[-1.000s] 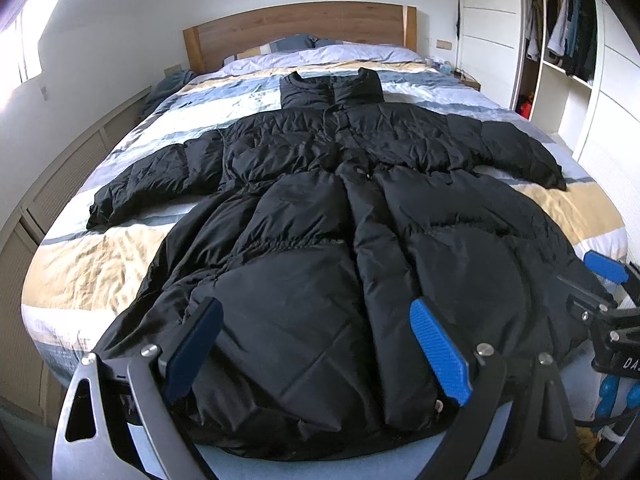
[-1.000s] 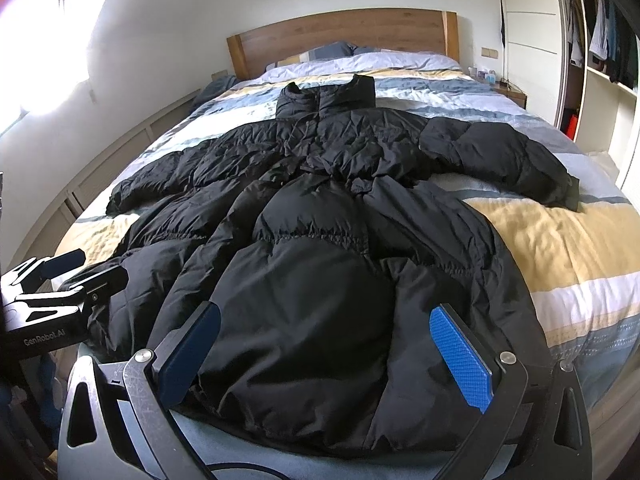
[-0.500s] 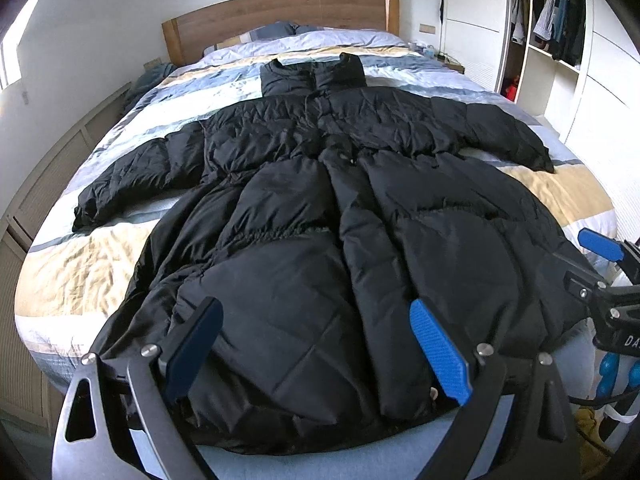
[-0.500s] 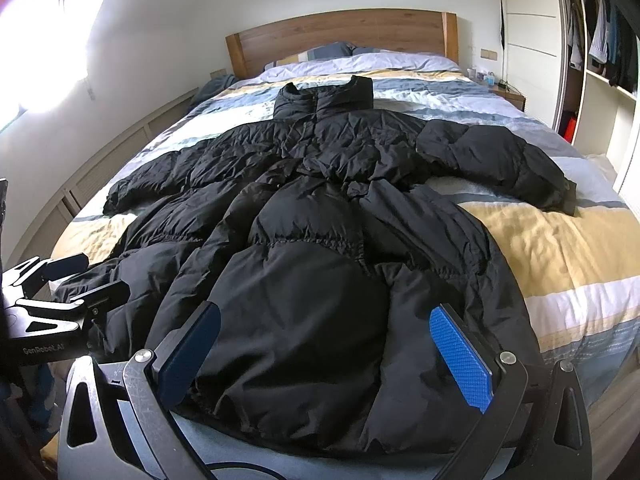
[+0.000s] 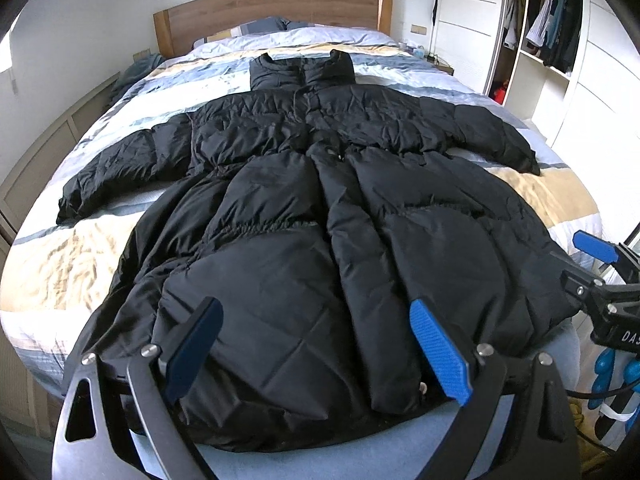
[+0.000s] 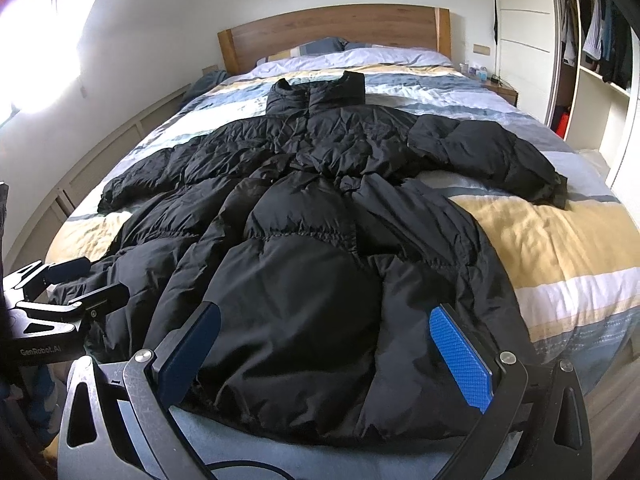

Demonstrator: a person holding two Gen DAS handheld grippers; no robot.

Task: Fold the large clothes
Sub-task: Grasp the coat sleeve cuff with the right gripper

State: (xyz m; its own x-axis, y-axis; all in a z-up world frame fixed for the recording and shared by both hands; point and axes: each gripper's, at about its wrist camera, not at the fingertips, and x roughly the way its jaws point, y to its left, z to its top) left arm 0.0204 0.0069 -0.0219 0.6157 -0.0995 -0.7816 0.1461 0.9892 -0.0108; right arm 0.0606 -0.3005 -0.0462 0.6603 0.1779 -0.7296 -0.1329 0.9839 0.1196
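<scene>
On the bed: a long black padded coat (image 5: 320, 216) lies spread flat, front side up, on the striped duvet (image 5: 60, 264) of the bed (image 6: 560, 240), collar toward the wooden headboard (image 5: 268, 8), hem at the foot edge.
Coat's long axis: it runs straight away from both tools, from hem to collar; the two sleeves stick out sideways, one to each side.
Left hand-held gripper (image 5: 316, 350): released, jaws spread wide, holding nothing; it hovers just above the hem, a little left of the coat's front closure.
Right hand-held gripper (image 6: 332, 354): also released and empty, jaws wide apart, poised over the hem on the right half of the coat.
Which is nearer: both sit at the hem end, about level with each other; neither touches the cloth as far as the views show. Each tool shows at the edge of the other's view, so they stand side by side.
Sleeves: the left sleeve (image 5: 120, 168) lies nearly straight out; the right sleeve (image 6: 492, 156) is bunched and angled down, its cuff on the yellow stripe.
Pose: both point forward and slightly down along the coat's length.
Step in hand, as I judge it: nothing is folded yet; a first fold likely needs a reach well up the bed to a sleeve, or a pinch on the hem right below.
Risk: the puffy, slippery fabric may slide out of a shallow pinch.
</scene>
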